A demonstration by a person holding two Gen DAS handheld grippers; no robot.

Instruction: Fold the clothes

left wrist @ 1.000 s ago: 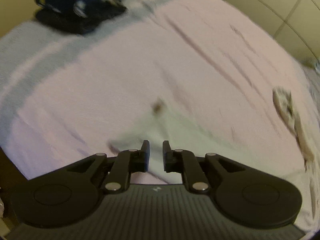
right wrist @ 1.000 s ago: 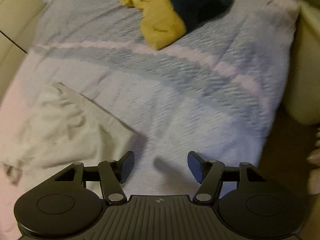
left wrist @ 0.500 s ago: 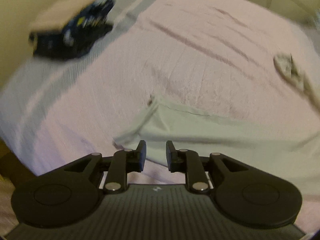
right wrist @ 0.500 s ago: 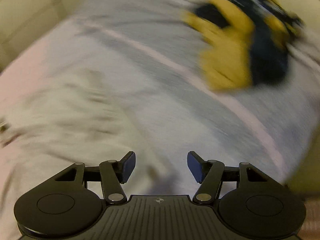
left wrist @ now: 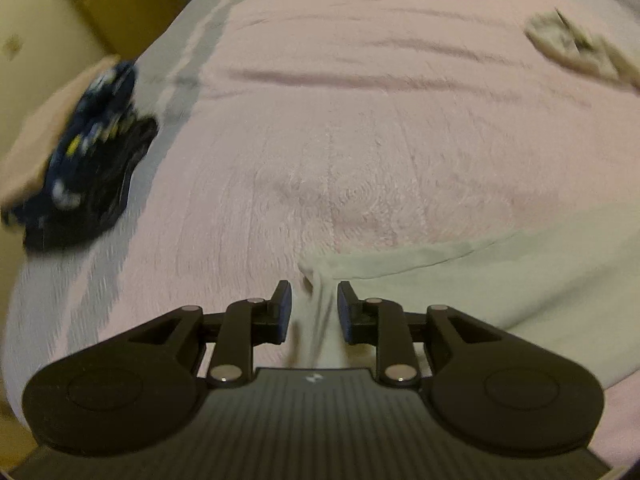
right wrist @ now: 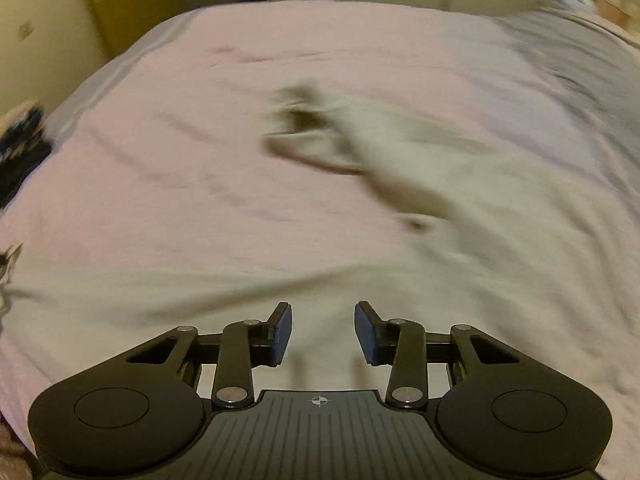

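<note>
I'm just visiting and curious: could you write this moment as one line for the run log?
task: fold clothes | left gripper: open, straddling pale garment corner | right gripper: open above garment | bed cover: pink | folded stack: left

Left claw [left wrist: 312, 308], right claw [right wrist: 323, 330]: matte black, blue finger pads, silver pivot screws, ribbed base, round side discs.

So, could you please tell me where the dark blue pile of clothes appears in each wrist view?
Left wrist: the dark blue pile of clothes lies at the left edge, mid-height, on the bed's grey border.
Right wrist: only a sliver of it shows at the far left edge.
Shared landmark: the pale garment on the pink bedspread.
</note>
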